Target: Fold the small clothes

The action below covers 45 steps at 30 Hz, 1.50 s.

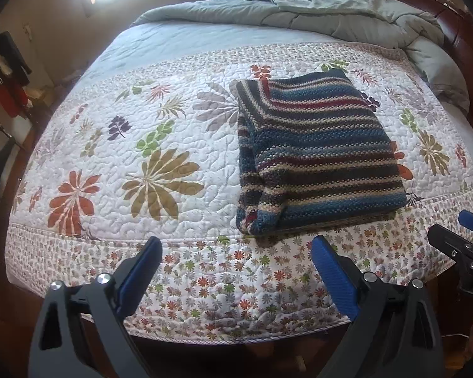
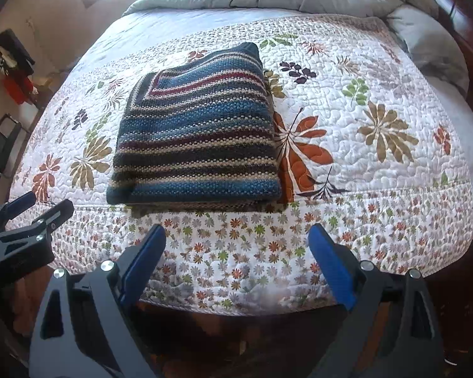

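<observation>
A striped knit sweater (image 1: 318, 154) in blue, red, cream and dark bands lies folded into a rectangle on the floral quilt (image 1: 142, 145). The right wrist view shows the same sweater (image 2: 195, 138) left of centre. My left gripper (image 1: 236, 245) hangs open over the quilt's near border, just short of the sweater's front edge, holding nothing. My right gripper (image 2: 236, 236) is also open and empty, a little in front of the sweater's near edge. Each gripper shows at the edge of the other's view: the right gripper (image 1: 457, 230), the left gripper (image 2: 37, 204).
A rumpled grey-green duvet (image 1: 315, 9) is piled at the head of the bed against a dark wooden headboard (image 1: 457, 31). The bed's foot edge (image 2: 236, 308) runs just under the grippers. Furniture and a red object (image 1: 12, 100) stand by the left wall under a bright window.
</observation>
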{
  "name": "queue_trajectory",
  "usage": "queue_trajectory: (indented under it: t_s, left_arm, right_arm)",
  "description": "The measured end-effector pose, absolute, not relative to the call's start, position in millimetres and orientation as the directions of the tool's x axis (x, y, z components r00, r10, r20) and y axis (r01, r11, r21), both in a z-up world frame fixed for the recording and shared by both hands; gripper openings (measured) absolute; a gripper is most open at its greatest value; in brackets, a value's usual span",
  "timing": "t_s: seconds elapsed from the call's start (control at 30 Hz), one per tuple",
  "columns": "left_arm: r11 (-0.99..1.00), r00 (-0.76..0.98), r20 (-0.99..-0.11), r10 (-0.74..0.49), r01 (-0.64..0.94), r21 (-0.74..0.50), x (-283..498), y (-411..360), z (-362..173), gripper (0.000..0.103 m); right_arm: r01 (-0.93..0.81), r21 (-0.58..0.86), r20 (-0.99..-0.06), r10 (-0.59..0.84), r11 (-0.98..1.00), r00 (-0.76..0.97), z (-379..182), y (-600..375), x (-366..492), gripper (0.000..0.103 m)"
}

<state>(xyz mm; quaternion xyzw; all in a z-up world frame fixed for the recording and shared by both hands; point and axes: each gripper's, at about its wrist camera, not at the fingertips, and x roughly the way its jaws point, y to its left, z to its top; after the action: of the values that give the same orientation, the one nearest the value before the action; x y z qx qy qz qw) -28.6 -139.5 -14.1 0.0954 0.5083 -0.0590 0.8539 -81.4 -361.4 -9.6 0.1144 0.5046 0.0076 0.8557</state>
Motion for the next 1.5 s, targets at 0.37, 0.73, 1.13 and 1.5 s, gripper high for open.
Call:
queue_trajectory:
  t_s: [0.37, 0.73, 1.13, 1.5]
  left_arm:
    - [0.975, 0.491, -0.871, 0.015, 0.188, 0.123, -23, -137, -14, 0.096]
    - [0.975, 0.475, -0.88, 0.016, 0.19, 0.12, -19, -137, -21, 0.096]
    - [0.972, 0.484, -0.875, 0.016, 0.198, 0.127, -19, -139, -23, 0.096]
    - [0.976, 0.452, -0.892, -0.005, 0.196, 0.093, -16, -139, -26, 0.096]
  right_arm:
    - [0.076, 0.207, -0.854, 0.142, 0.975, 0.5, -4, -350, -73, 0.092]
    - [0.081, 0.188, -0.857, 0.123, 0.979, 0.501, -5, -348, -71, 0.092]
    - [0.08, 0.186, -0.858, 0.122, 0.979, 0.499, -6, -348, -68, 0.092]
    - [0.092, 0.195, -0.861, 0.126, 0.977, 0.493, -10, -350, -68, 0.092]
